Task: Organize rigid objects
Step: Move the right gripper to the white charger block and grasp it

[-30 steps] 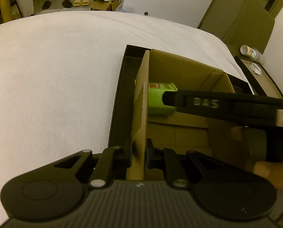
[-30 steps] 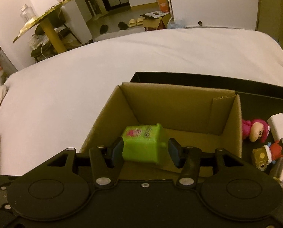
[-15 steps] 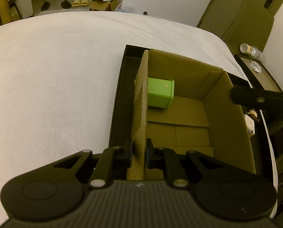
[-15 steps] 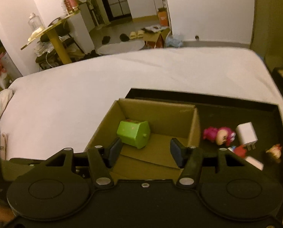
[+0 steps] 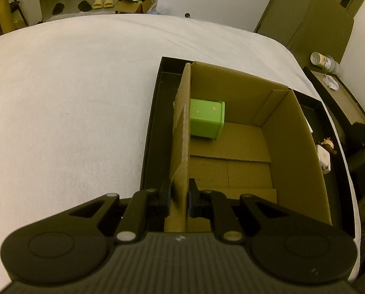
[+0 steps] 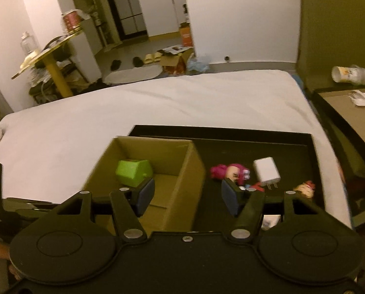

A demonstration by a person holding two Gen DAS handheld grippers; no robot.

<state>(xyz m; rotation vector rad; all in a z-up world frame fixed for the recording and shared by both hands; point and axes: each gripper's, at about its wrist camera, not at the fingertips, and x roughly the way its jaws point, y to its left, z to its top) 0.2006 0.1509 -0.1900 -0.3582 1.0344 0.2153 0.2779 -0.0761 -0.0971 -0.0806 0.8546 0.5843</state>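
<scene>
On bed, black tray (image 6: 292, 138) holding cardboard box (image 5: 292, 147) and loose small items.

Green box (image 5: 208, 120) lies tipped inside the cardboard box, against its left wall near the far corner. Left hand-held gripper (image 5: 178, 197) is clenched on that wall's near end. Right hand-held gripper (image 6: 187, 193), jaws just opened with nothing between them, hangs above the box's right wall. Pink figure (image 6: 229, 171), white charger (image 6: 266, 172) and a small doll (image 6: 304, 187) lie on the tray, right of the box.
</scene>
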